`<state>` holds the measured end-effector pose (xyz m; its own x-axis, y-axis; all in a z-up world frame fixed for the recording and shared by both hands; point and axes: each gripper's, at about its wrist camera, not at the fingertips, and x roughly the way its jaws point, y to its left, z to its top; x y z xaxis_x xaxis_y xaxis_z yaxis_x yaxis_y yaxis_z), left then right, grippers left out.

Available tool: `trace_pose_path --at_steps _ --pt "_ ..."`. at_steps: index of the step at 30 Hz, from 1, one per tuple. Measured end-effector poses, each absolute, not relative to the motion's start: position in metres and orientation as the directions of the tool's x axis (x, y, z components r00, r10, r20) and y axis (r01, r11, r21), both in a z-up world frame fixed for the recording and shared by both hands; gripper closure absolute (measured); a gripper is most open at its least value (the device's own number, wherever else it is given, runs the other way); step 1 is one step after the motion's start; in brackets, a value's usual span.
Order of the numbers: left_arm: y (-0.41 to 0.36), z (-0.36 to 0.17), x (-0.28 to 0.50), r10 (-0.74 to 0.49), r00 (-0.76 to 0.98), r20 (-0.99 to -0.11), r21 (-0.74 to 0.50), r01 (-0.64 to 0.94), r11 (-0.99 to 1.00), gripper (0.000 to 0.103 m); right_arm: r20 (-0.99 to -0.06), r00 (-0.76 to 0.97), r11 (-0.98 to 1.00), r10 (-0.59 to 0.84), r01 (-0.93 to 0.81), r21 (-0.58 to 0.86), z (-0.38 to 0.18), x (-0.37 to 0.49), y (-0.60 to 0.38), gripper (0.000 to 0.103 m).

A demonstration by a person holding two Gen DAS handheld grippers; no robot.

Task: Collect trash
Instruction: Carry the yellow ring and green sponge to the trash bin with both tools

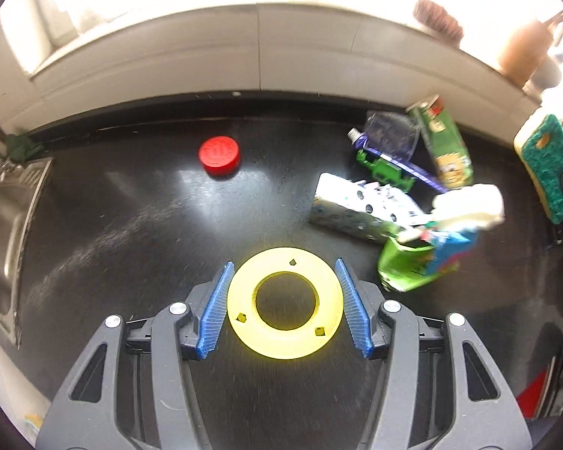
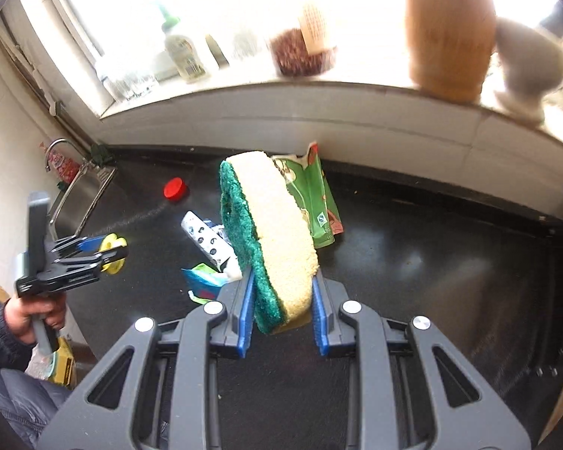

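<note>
Left gripper [image 1: 284, 302] clamps a yellow plastic ring [image 1: 285, 333] between its blue pads, above the black countertop [image 1: 131, 225]. Right gripper [image 2: 281, 309] pinches a green-backed sponge [image 2: 270, 232] upright; litter pile [image 1: 394, 202] lies ahead-right of the left gripper.
</note>
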<state>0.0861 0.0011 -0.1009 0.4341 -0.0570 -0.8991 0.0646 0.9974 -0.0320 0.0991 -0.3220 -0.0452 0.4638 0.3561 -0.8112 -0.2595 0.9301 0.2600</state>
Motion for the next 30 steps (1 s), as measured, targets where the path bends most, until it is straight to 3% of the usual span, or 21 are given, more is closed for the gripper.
trace_pose_path --at_steps 6,11,21,30 --pt "0.028 -0.065 0.041 -0.024 0.470 -0.883 -0.025 0.003 1.000 0.049 -0.781 0.536 0.944 0.320 -0.246 0.218 -0.007 0.066 -0.293 0.077" --pt "0.076 -0.040 -0.006 0.028 0.498 -0.867 -0.029 -0.106 0.994 0.049 -0.768 0.513 0.907 0.385 -0.366 0.210 0.010 0.048 -0.221 0.077" --pt "0.196 -0.028 -0.111 0.185 0.482 -0.857 -0.024 -0.395 0.918 0.049 -0.774 0.276 0.682 0.570 -0.684 0.258 -0.005 0.000 0.010 0.077" --pt "0.287 -0.047 -0.202 0.273 0.407 -0.872 -0.032 -0.603 0.797 0.049 -0.808 0.043 0.478 0.588 -0.824 0.304 -0.039 -0.074 0.183 0.077"
